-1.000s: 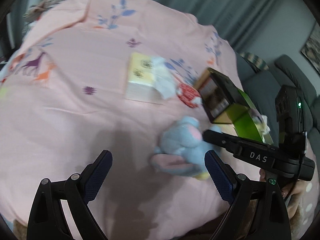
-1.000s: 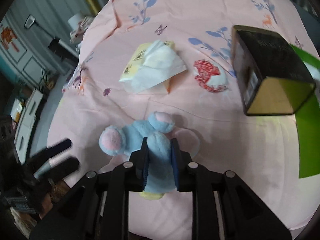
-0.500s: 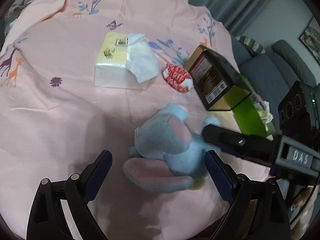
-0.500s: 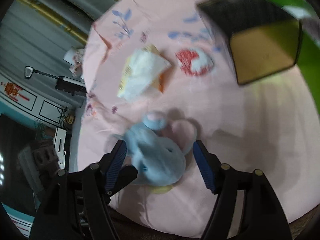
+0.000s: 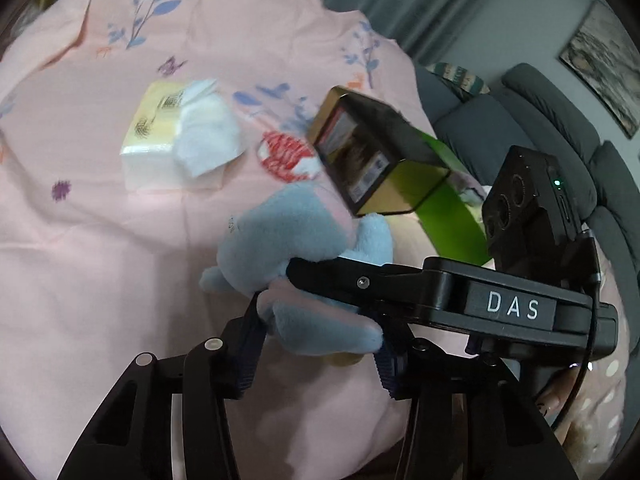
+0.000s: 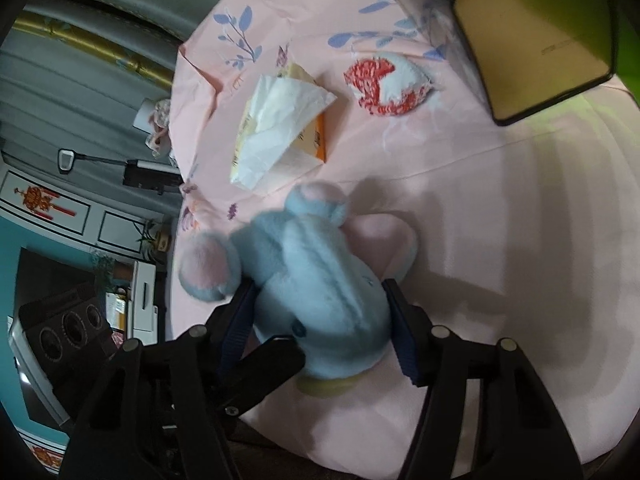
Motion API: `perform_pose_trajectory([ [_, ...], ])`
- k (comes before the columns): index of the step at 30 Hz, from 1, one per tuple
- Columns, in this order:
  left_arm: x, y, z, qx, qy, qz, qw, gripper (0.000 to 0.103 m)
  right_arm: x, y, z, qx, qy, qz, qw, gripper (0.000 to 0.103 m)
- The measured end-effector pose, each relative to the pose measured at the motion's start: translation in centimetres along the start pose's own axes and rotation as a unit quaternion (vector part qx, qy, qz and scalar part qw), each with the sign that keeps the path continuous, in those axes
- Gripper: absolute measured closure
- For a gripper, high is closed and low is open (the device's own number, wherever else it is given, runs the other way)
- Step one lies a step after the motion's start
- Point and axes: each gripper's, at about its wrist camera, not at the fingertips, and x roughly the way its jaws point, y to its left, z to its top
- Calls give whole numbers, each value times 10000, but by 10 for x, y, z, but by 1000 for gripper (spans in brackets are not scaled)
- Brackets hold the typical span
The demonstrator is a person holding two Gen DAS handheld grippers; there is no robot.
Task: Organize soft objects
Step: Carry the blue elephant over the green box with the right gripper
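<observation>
Blue plush elephant (image 5: pixel 296 240) is sitting on the pink tablecloth (image 5: pixel 100 280), and in the left wrist view the left gripper (image 5: pixel 316 344) is pressing both pads into its lower body, clamping it. The right gripper (image 5: pixel 400 280) is reaching in across it from the right. Beyond are lying a tissue pack (image 5: pixel 176 136), a red-and-white soft ball (image 5: pixel 286 154) and a dark tin box (image 5: pixel 372 156).

In the right wrist view, the right gripper (image 6: pixel 320 320) is straddling the elephant (image 6: pixel 312 280) with fingers (image 6: pixel 404 336) spread; whether they are touching the plush is unclear, possibly just brushing it.
</observation>
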Motion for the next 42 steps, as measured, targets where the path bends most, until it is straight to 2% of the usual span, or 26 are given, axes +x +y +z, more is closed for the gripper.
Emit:
perform_pose_trajectory([
  [6,-8,-50,18,703,-293,-212,9969,54,-60,-1,6,-83,-779,32,9969,43],
  [9,-4,-86,32,1118,-441,-473,9916,54,-99,-8,10,-63,-1297,-52,9915,43],
  [14,15,-147,58,1833,-566,-1092,9753,54,-170,-32,22,150,-2250,-356,9736,43],
  [18,46,-199,86,2292,-553,-1582,9588,54,-212,-59,38,417,-2823,-547,9569,43],
  [20,63,-219,100,2395,-497,-1716,9543,54,-229,-76,51,553,-3009,-599,9502,43],
  [24,98,-242,121,2477,-500,-1872,9493,54,-243,-103,78,720,-3170,-740,9428,43],
  [27,128,-244,134,2365,-306,-1872,9529,54,-238,-125,100,874,-3116,-863,9422,43],
  [32,175,-244,141,2333,3,-1524,9604,54,-218,-168,127,1215,-2891,-770,9464,43],
  [35,194,-242,136,2392,156,-1242,9629,54,-203,-182,131,1307,-2721,-920,9489,43],
  [39,202,-239,131,2384,135,-1077,9651,54,-197,-183,135,1295,-2614,-1373,9466,43],
  [42,199,-234,127,2318,113,-995,9676,54,-193,-184,136,1279,-2606,-1410,9465,42],
])
